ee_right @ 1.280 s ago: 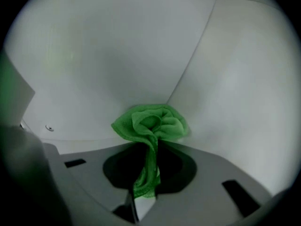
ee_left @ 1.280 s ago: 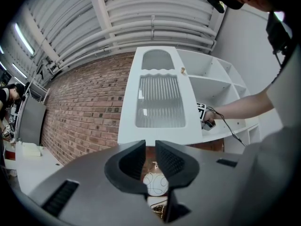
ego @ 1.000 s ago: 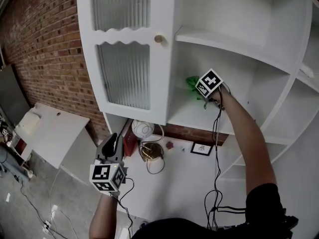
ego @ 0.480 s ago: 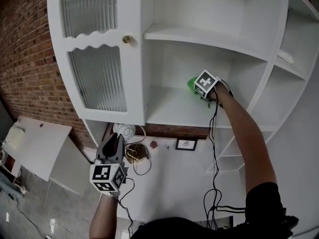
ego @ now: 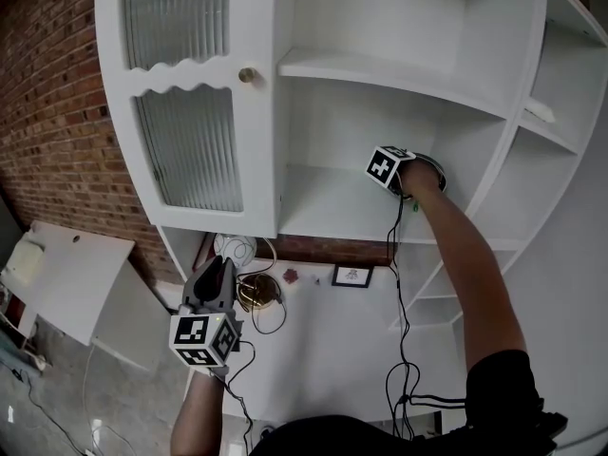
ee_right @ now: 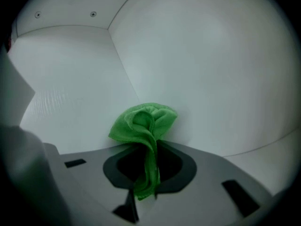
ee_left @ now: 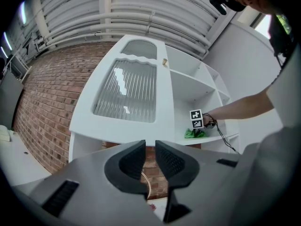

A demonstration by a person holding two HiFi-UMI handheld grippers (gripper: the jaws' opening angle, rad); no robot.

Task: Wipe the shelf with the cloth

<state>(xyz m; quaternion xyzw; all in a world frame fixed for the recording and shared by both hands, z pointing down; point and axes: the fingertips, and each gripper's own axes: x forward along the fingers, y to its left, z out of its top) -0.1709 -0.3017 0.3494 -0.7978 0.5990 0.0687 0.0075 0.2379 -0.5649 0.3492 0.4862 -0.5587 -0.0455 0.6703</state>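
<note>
Shelf: the white painted cabinet shelf [ego: 332, 207] ended at its back wall, just ahead of the cloth.
Right gripper [ee_right: 148, 149]: pinched a bunched green microfibre cloth [ee_right: 143, 124] on that shelf.
Left gripper [ee_left: 150, 147]: jaws together, empty, held low.
Risk: a narrow fold was held, so dragging could probably pull it free, and the jaws might scrape the paint.

Two grippers are counted, a left gripper [ee_left: 150, 149] and a right gripper [ee_right: 149, 147]. One green cloth [ee_right: 143, 124] is seen, one cupboard [ego: 399, 17] (with one glass door [ego: 185, 150] and one round knob [ego: 247, 75]), and one small framed picture [ego: 351, 275].
</note>
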